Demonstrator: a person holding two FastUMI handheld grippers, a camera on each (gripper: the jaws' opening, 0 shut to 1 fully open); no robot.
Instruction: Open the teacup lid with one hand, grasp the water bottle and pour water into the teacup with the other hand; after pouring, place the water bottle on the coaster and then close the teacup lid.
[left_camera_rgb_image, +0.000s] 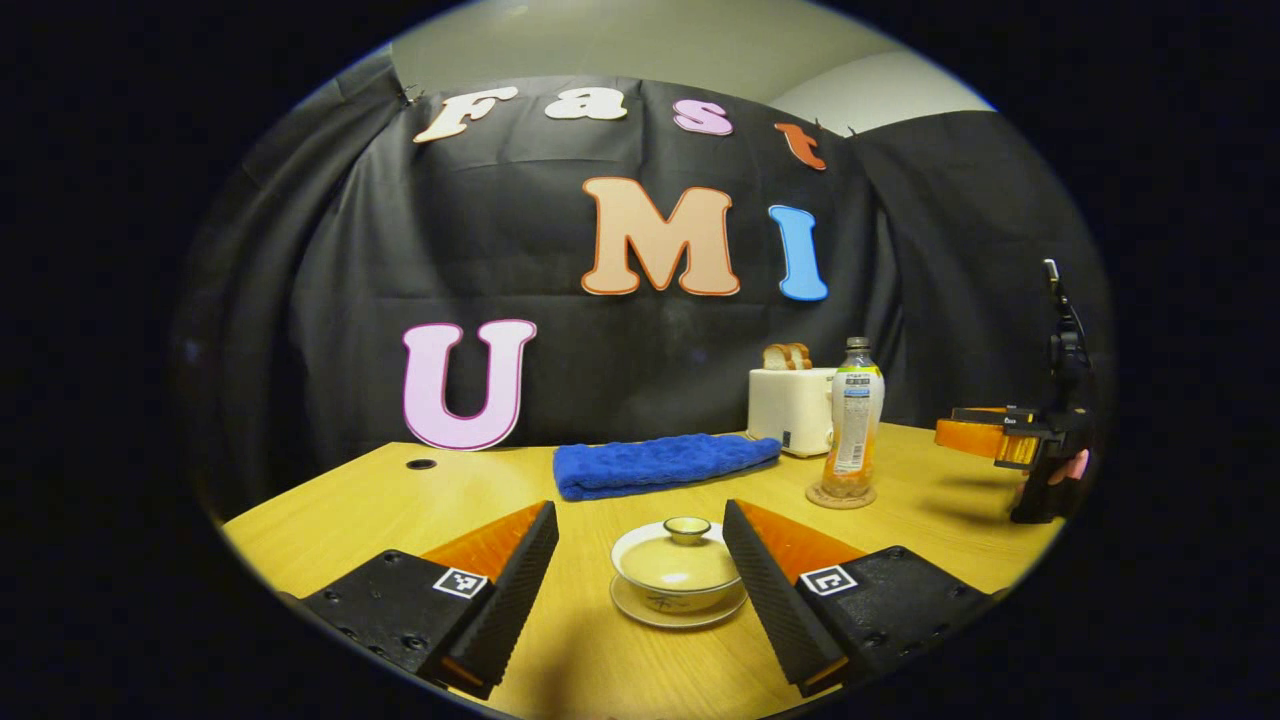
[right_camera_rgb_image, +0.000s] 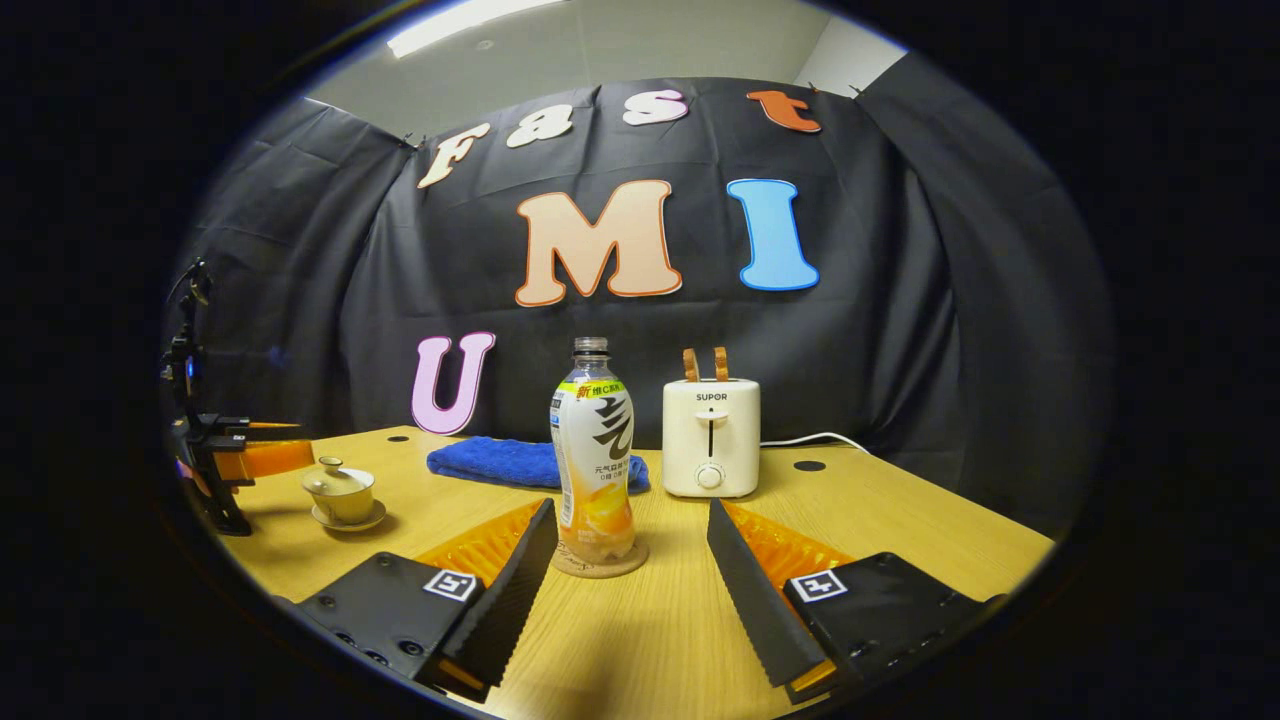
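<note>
Water bottle (right_camera_rgb_image: 594, 450) beside SUPOR toaster (right_camera_rgb_image: 711, 437)

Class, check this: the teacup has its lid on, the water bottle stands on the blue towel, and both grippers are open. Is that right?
One error: the water bottle stands on the coaster, as the right gripper view shows; the blue towel lies behind it. The teacup is lidded, and the left gripper and right gripper are open.
</note>
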